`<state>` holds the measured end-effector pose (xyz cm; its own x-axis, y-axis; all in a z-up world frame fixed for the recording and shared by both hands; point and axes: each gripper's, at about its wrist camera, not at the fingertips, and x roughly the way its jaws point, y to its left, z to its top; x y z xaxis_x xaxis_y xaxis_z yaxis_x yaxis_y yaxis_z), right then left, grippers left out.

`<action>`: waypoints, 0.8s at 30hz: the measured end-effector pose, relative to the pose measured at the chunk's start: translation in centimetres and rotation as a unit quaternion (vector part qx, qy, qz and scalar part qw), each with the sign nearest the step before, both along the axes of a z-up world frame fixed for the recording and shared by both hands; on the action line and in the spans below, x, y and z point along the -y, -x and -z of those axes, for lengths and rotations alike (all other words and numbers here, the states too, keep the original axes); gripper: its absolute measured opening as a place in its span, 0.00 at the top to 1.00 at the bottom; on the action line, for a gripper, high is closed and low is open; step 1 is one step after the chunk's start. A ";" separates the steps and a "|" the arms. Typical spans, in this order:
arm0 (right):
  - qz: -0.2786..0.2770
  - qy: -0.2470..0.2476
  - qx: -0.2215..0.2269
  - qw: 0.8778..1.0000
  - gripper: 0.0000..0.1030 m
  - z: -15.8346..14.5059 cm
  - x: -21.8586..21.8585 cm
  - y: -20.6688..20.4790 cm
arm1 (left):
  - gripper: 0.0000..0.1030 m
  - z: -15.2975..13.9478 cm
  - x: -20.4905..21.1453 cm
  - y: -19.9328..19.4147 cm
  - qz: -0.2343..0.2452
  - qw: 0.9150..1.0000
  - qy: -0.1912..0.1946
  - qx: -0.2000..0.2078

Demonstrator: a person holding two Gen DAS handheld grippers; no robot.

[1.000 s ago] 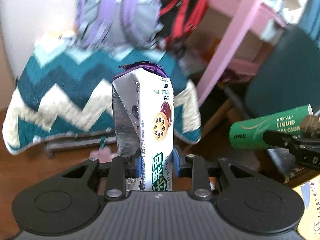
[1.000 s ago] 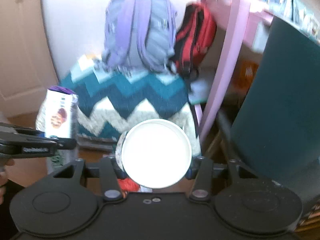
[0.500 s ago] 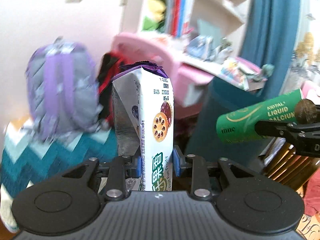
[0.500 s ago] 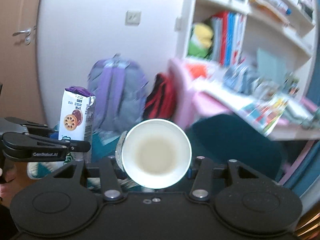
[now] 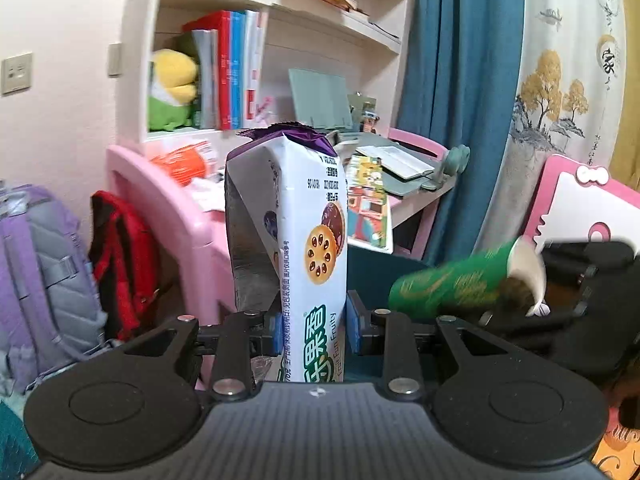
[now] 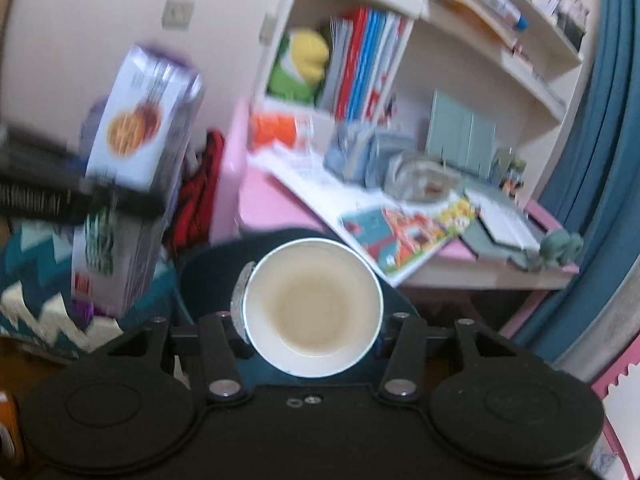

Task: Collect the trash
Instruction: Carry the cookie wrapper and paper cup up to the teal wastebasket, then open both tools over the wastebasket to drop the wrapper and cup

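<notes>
My left gripper (image 5: 312, 330) is clamped on a tall biscuit packet (image 5: 308, 240), the blue pads pressing its lower sides, so the packet stands upright in the air in front of the camera. It is white with a purple crimped top that has been torn open, and a silvery foil lining shows on its left face. Two round biscuits are printed on the front, one golden with dark dots, one dark purple. Near the bottom I read large green Chinese characters and the words "Fruit Fun Fruity" running up the side; the small print higher up is too fine to read.

My right gripper (image 6: 312, 324) holds a green tube (image 5: 448, 286) by its sides, its open mouth toward that camera: a white rim around a pale, beige-stained inside (image 6: 312, 308). From the left wrist view the tube lies tilted, green with gold lettering that is blurred beyond reading. In the right wrist view the packet (image 6: 132, 176) appears at the left, blurred.

Behind both sits a pink desk (image 5: 416, 204), with a colourful picture book (image 6: 408, 228) hanging over its front edge and an open notebook (image 5: 396, 160) toward its right corner. Above it a shelf (image 5: 276, 40) carries red and blue books (image 5: 232, 68) and a yellow-green plush toy (image 5: 172, 88). A blue curtain (image 5: 452, 100) hangs right, and a red bag (image 5: 120, 256) and purple backpack (image 5: 36, 280) sit left of the desk.
</notes>
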<state>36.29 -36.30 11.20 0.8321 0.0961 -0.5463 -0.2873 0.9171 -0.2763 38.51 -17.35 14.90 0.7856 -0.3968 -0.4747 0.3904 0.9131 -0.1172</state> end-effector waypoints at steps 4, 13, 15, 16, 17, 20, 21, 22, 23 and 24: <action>-0.005 0.014 -0.042 0.999 0.54 1.9 0.7 -2.3 | 0.73 0.3 3.4 -3.0 0.009 1.000 -0.017 -0.009; -0.027 0.040 -0.098 0.994 0.54 5.4 1.4 -5.8 | 0.72 4.3 9.4 -8.9 0.018 0.996 -0.076 -0.039; -0.031 0.040 -0.109 0.993 0.54 6.0 1.5 -6.3 | 0.72 5.7 10.2 -9.8 0.018 0.995 -0.086 -0.054; -0.033 0.040 -0.115 0.992 0.54 6.3 1.6 -6.6 | 0.72 6.4 10.4 -10.4 0.019 0.994 -0.087 -0.066; -0.034 0.042 -0.120 0.991 0.54 6.6 1.7 -6.9 | 0.72 7.1 10.5 -10.8 0.018 0.993 -0.087 -0.074; -0.033 0.048 -0.137 0.989 0.54 7.3 1.9 -7.5 | 0.72 8.7 10.9 -11.9 0.025 0.990 -0.093 -0.098; -0.029 0.050 -0.140 0.988 0.54 7.6 2.0 -7.7 | 0.72 9.3 11.0 -12.2 0.028 0.989 -0.097 -0.108; -0.024 0.052 -0.143 0.988 0.54 7.8 2.1 -7.8 | 0.72 9.6 11.1 -12.5 0.033 0.988 -0.099 -0.117; -0.021 0.052 -0.146 0.988 0.53 8.0 2.2 -8.0 | 0.72 10.0 11.1 -12.6 0.039 0.986 -0.102 -0.124; -0.025 0.053 -0.147 0.987 0.54 8.2 2.2 -8.0 | 0.72 10.3 11.3 -12.8 0.044 0.985 -0.106 -0.130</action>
<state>44.28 -38.53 3.02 0.6324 0.0623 -0.7721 -0.4124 0.8708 -0.2675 51.28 -28.63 4.55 0.5938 -0.3275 -0.7349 0.4511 0.8919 -0.0330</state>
